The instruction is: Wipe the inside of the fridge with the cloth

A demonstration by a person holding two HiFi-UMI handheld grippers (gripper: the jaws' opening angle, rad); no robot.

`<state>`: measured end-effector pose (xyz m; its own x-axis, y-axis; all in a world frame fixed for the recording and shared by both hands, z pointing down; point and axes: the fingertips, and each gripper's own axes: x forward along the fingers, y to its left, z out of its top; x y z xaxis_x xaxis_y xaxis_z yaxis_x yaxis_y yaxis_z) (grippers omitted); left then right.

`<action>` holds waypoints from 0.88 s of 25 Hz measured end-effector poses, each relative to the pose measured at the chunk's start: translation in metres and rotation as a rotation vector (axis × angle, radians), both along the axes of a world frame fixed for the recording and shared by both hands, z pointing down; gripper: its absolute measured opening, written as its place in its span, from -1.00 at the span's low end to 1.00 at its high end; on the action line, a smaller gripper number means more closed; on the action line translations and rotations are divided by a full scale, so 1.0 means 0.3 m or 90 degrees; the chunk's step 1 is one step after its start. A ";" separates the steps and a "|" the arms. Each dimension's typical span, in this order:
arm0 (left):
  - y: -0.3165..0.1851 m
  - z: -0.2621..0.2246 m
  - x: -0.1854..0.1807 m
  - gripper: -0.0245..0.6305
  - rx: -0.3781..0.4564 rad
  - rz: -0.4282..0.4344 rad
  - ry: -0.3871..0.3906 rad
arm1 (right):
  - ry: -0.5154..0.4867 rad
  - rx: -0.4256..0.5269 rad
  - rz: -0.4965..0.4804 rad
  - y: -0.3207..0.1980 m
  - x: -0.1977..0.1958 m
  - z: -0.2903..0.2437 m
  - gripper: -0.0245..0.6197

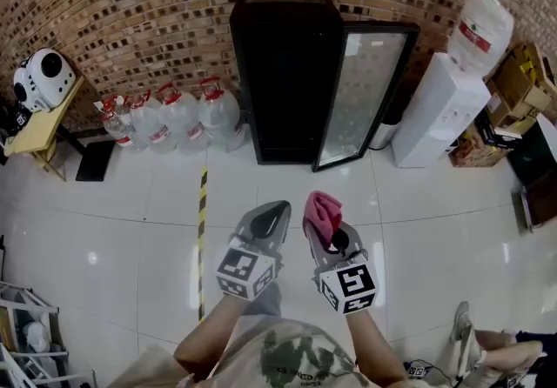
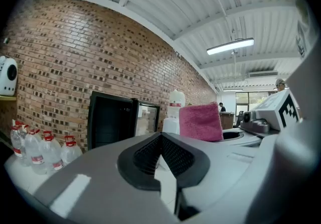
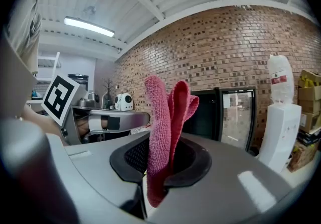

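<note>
Pink cloth (image 1: 323, 207) stands up from the right gripper (image 1: 326, 237), whose fingers are clamped on its lower fold, so the loose end points toward the far wall. The left gripper (image 1: 275, 214) hangs just beside it on the left, fingers together with nothing between them. Straight ahead, well apart across the white tiled floor (image 1: 139, 230), stands the black fridge (image 1: 285, 73). Its glass door (image 1: 361, 95) is swung open to the right and its dark interior faces the person. The right gripper lies slightly right of the opening's middle, so I judge the coming move to be a walk forward and a reach a little leftward, clear of the door's edge.
</note>
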<state>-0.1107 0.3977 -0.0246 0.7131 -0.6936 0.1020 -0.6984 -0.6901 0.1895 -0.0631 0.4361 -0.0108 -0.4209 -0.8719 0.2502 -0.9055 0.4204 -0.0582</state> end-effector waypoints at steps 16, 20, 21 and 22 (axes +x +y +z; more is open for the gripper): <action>-0.631 0.028 -0.179 -0.94 -0.022 0.009 0.005 | 0.003 -0.003 0.014 -0.654 -0.183 -0.006 -0.73; -0.734 0.038 -0.161 -0.94 -0.027 0.003 0.006 | -0.003 0.006 0.016 -0.782 -0.152 -0.009 -0.73; -0.763 0.041 -0.153 -0.94 -0.027 0.000 0.006 | -0.002 0.011 0.014 -0.821 -0.143 -0.010 -0.73; -0.795 0.046 -0.145 -0.94 -0.027 -0.003 0.006 | -0.002 0.016 0.012 -0.864 -0.133 -0.010 -0.73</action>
